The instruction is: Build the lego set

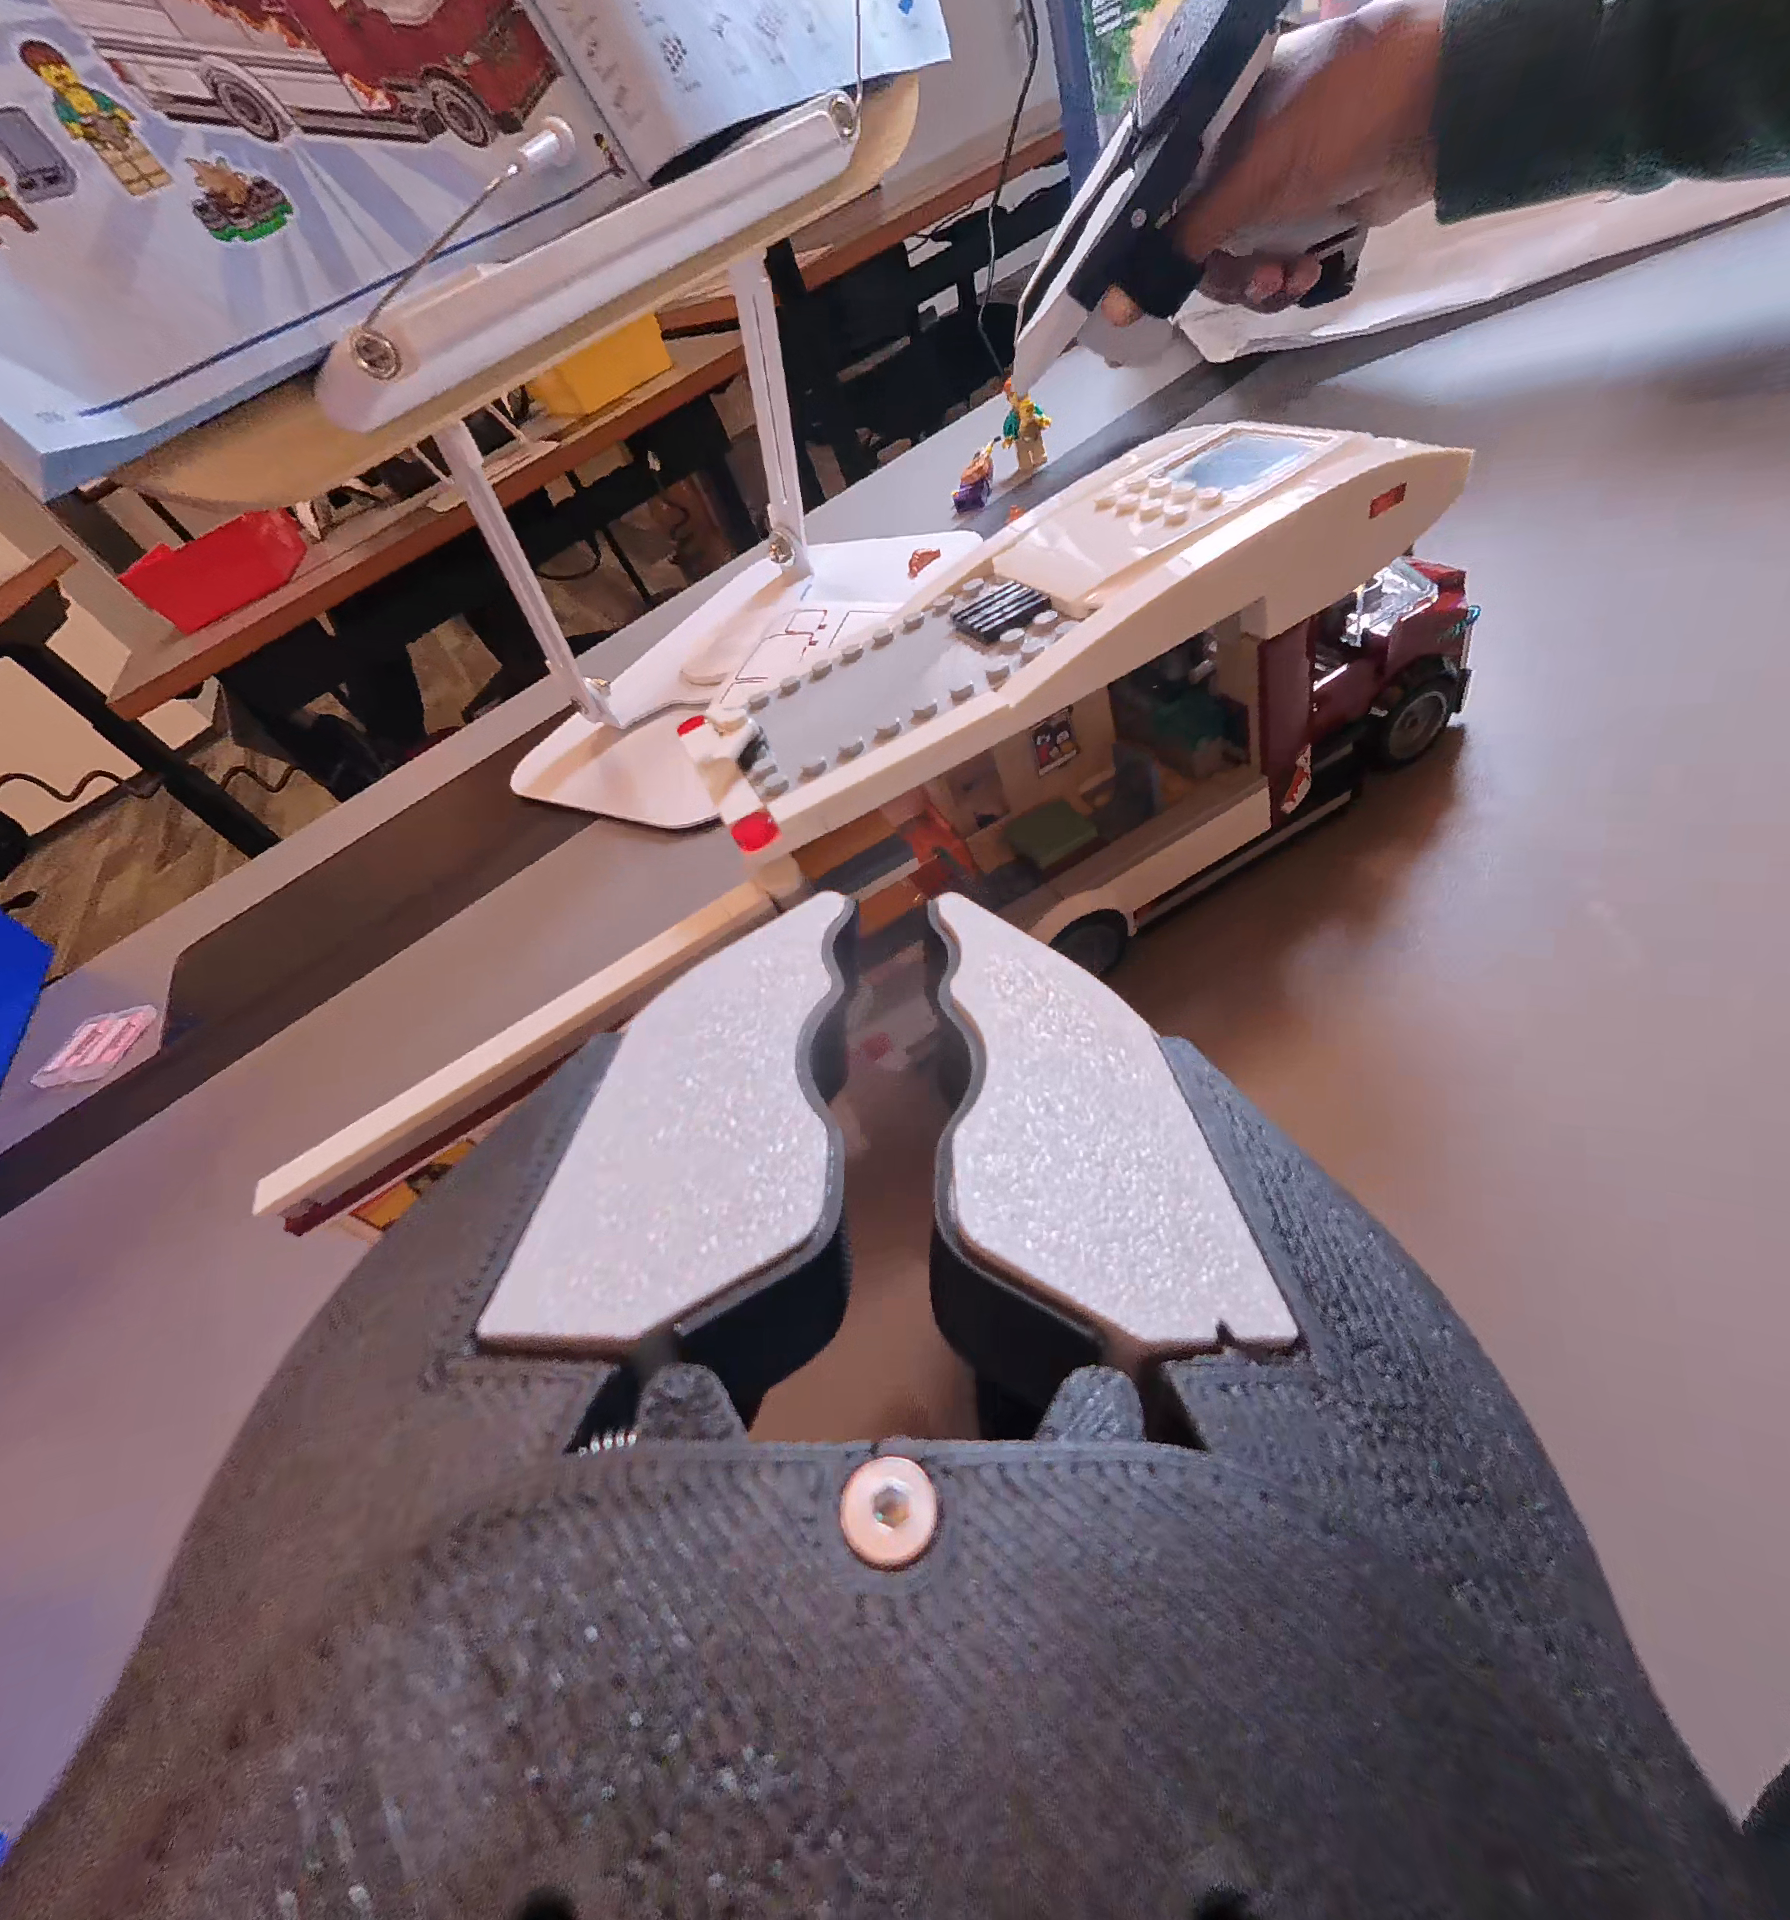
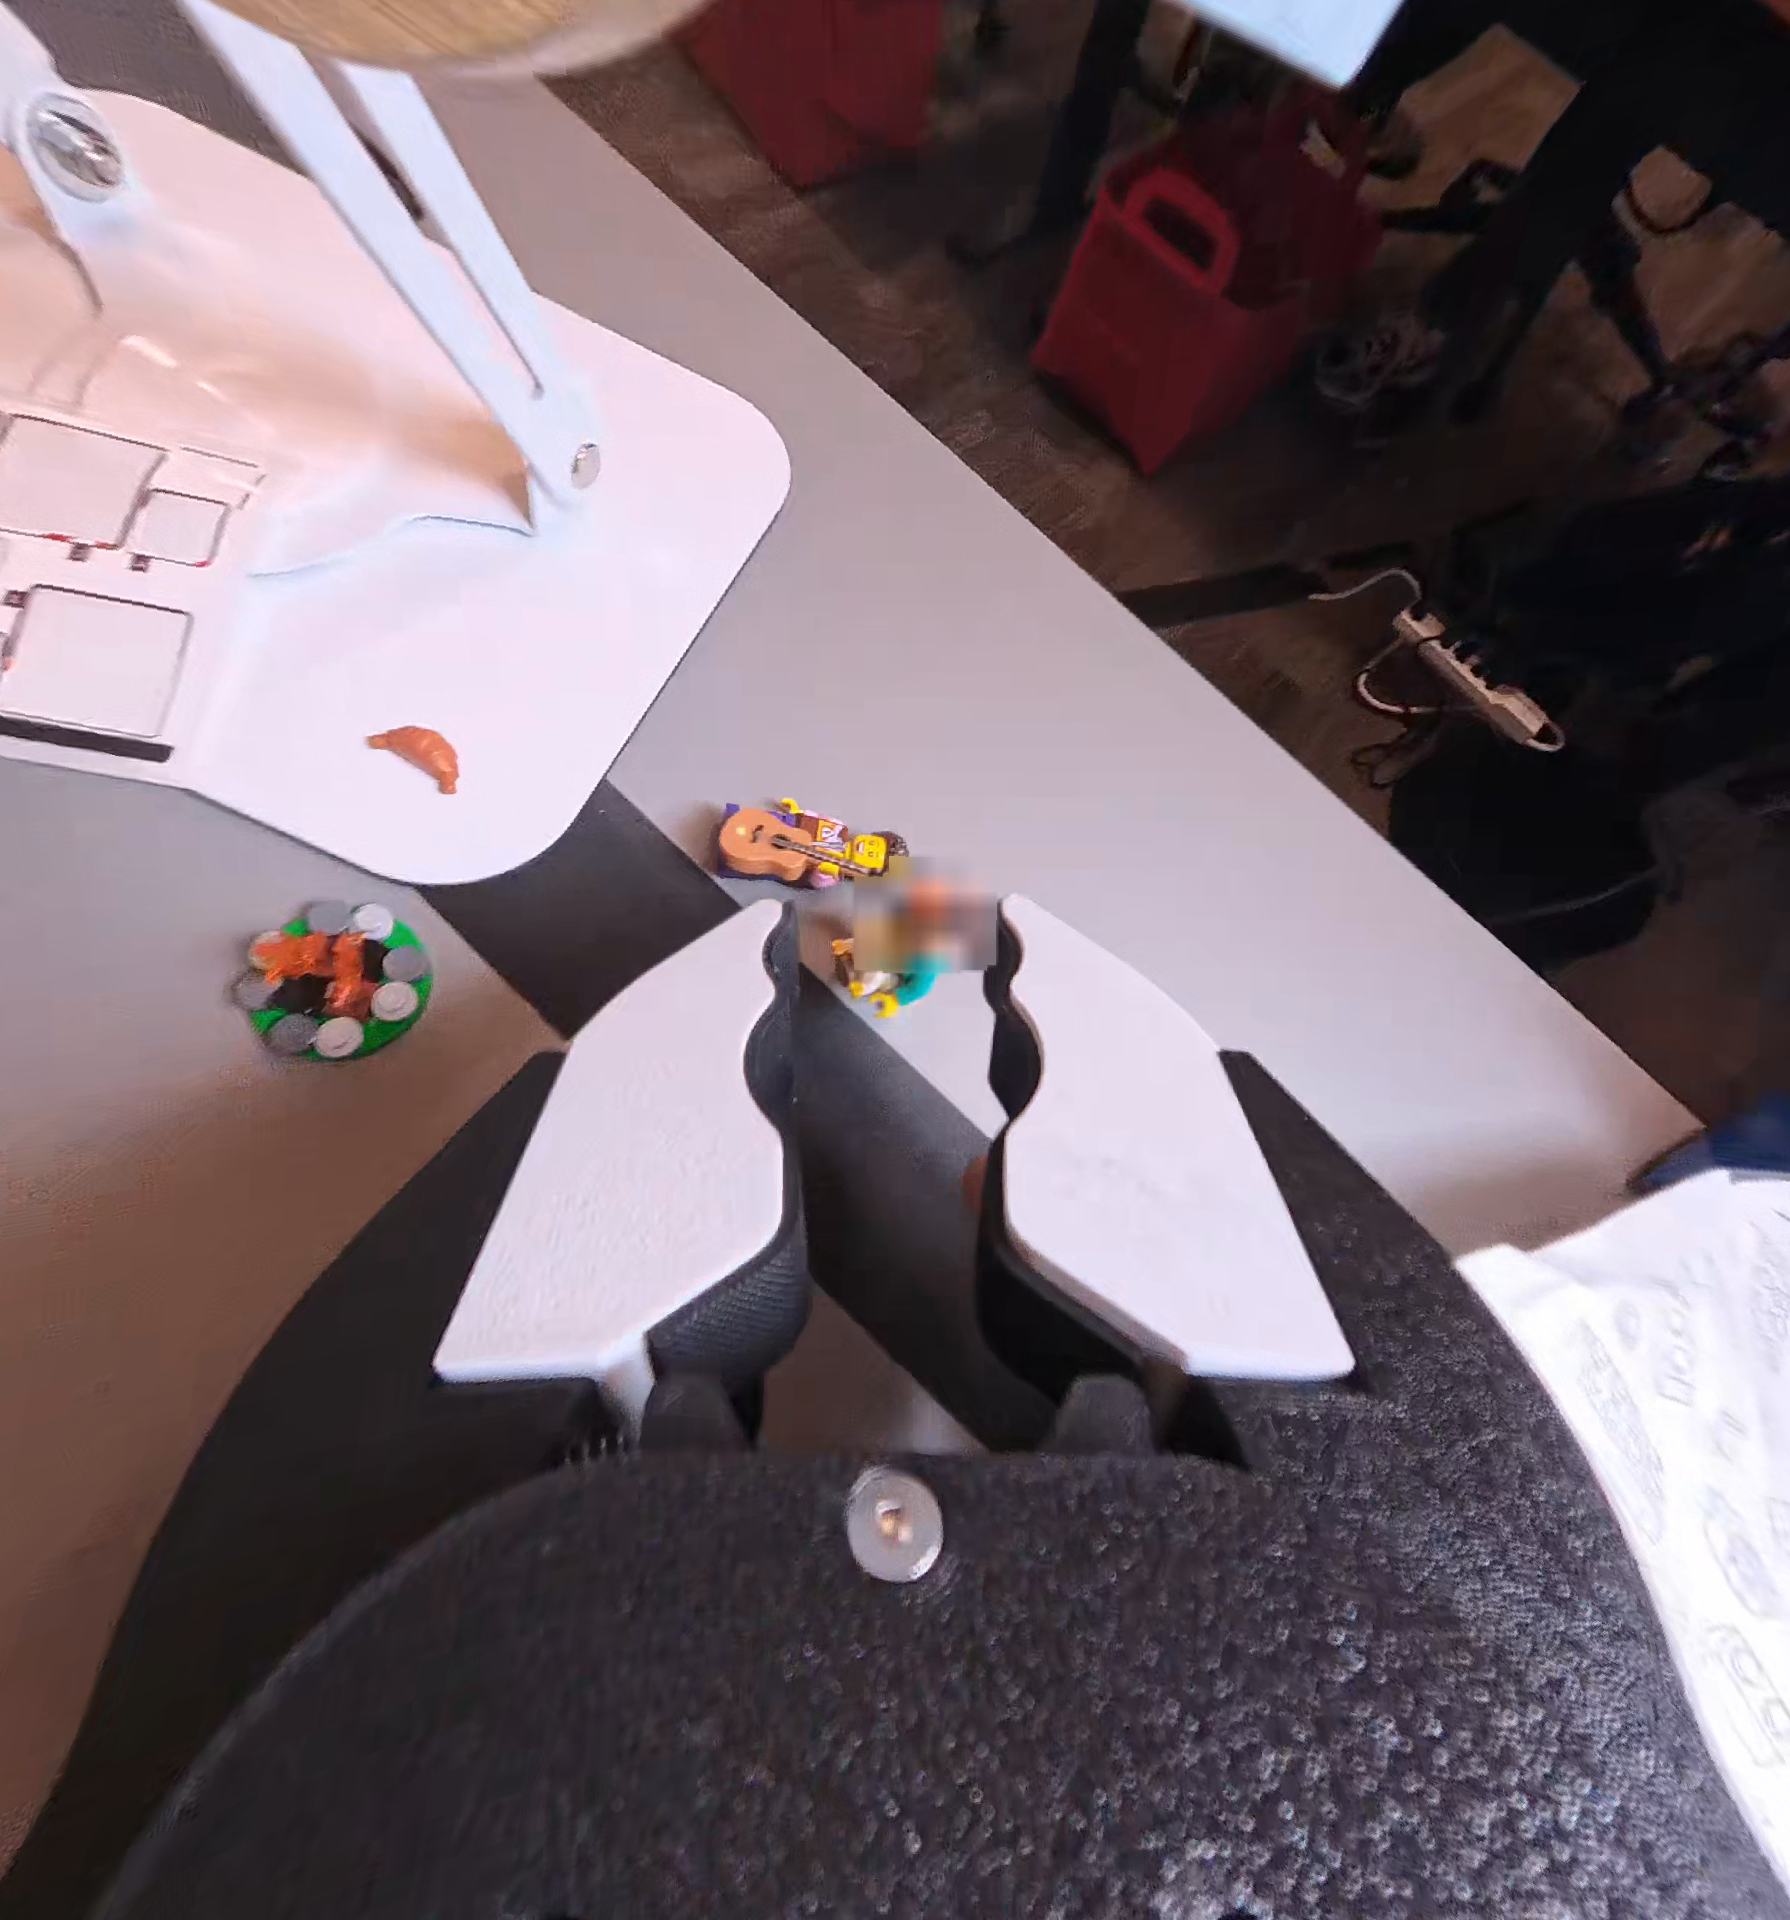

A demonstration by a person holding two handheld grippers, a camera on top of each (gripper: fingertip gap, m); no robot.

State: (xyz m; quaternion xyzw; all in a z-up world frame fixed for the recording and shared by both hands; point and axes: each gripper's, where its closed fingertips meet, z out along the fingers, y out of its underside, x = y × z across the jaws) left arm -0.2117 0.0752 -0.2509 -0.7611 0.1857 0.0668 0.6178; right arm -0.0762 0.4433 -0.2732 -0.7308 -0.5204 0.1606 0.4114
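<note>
Left gripper (image 1: 893,914) narrow gap, nothing gripped, tips just before toy camper van (image 1: 1130,665) on table (image 1: 1545,1039). Right gripper (image 2: 896,920) part open around standing minifigure (image 2: 896,987); pad contact unclear. Guitar minifigure (image 2: 808,844) lies just beyond

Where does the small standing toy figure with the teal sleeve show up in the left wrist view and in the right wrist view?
Left wrist view: standing figure, far upper centre, under the right tongs' tips, beyond the camper's roof.
Right wrist view: standing figure, centre, between the open tongs.
Shared landmark: lying guitar figure beside it.
</note>
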